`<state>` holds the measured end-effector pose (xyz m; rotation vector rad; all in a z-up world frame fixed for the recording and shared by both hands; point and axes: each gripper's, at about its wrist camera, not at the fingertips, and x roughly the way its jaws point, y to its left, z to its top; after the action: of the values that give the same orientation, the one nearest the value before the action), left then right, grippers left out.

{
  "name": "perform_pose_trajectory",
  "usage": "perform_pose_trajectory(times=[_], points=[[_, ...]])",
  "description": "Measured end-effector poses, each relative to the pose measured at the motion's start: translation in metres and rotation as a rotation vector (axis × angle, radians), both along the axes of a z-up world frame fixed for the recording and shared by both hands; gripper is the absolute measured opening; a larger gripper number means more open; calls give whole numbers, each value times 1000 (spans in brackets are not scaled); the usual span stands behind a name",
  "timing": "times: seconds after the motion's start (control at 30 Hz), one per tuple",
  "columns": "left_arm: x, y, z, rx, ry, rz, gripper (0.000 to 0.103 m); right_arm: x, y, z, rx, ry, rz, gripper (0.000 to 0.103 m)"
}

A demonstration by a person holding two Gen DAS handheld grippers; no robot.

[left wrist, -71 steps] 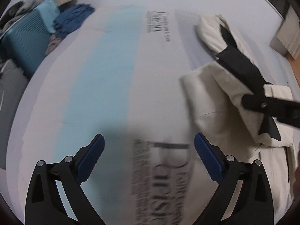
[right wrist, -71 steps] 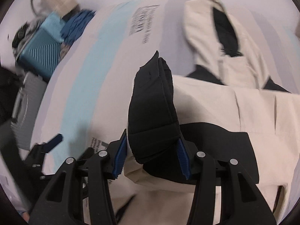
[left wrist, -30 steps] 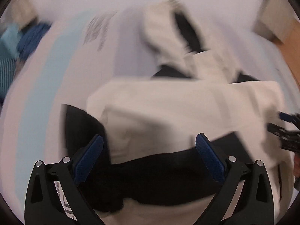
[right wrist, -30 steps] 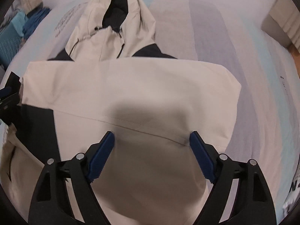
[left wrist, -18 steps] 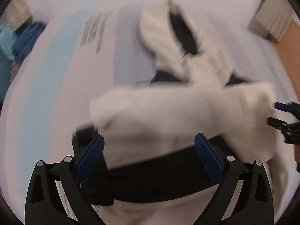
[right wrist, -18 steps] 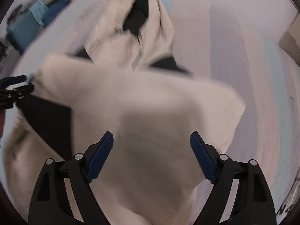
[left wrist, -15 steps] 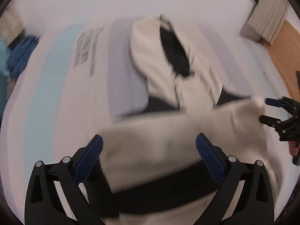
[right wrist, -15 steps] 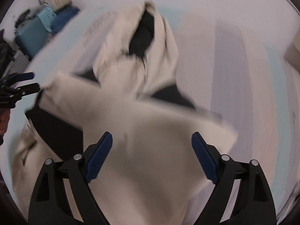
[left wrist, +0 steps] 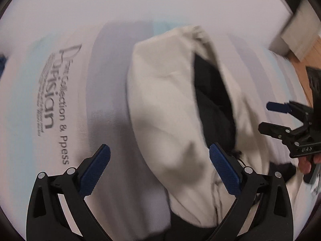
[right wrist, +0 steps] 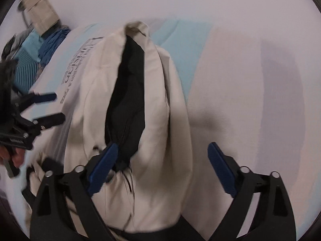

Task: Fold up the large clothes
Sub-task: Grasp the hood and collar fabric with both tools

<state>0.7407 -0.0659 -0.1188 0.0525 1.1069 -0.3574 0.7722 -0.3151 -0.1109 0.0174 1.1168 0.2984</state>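
Half a second earlier both wrist views looked down on the folded cream body of the jacket; now both have slid up past it, and the jacket's hood (left wrist: 166,104) fills the middle of each view, lying flat on the bed (left wrist: 104,92) with its black lining (right wrist: 128,92) showing through the opening. 2.4 seconds ago the right gripper was pinching a black sleeve; that sleeve is out of its jaws now.

The left gripper (left wrist: 159,166) stands wide open with nothing gripped; the hood's left half lies below and between its blue pads (left wrist: 94,172), untouched as far as the blur allows. The right gripper (right wrist: 160,168) has its jaws opening, near their widest, and holds nothing; the hood's right half lies under the gap, and its left pad (right wrist: 102,168) sits over the lower end of the black lining.

In the left wrist view the right gripper (left wrist: 280,120) hovers just right of the hood; in the right wrist view the left gripper (right wrist: 42,108) hovers just left of the hood.

Left of the hood the bed cover is bare apart from printed lettering (left wrist: 58,104), and right of the hood striped sheet runs free to the bed's edge. Beyond the hood's tip the bed ends near a pale wall (right wrist: 180,0). Far left of the hood, off the bed, sit a teal suitcase (right wrist: 26,68) and blue cloth (right wrist: 52,42).
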Motion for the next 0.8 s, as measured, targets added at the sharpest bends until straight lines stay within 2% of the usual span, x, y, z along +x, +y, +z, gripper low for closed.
perform_pose_trajectory(times=[0.2,0.33,0.5,0.53,0.57,0.6,0.63,0.7,0.73,0.77,0.8], points=[[37,18,-28,-57,73,118,97,31,-4,-20,67,45,-116,95],[53,22,-35,-72,86,174,97,48,-3,-28,104,72,-186,95],[68,10,-36,-47,76,165,97,65,5,-32,127,85,-203,95],[70,8,-37,-46,81,165,96,68,7,-33,123,89,-202,90],[72,5,-40,-31,93,159,92,73,10,-36,125,103,-187,85],[73,2,-42,-19,105,152,87,75,14,-39,106,119,-172,69],[76,-2,-44,-19,126,127,73,76,16,-41,79,125,-167,55],[78,-10,-46,-6,135,105,59,76,20,-46,40,145,-147,36],[78,-14,-47,8,136,93,46,74,21,-47,29,140,-138,28],[77,-18,-46,30,120,79,24,72,19,-47,8,141,-130,22],[74,-24,-44,64,99,50,11,71,17,-47,6,143,-130,14]])
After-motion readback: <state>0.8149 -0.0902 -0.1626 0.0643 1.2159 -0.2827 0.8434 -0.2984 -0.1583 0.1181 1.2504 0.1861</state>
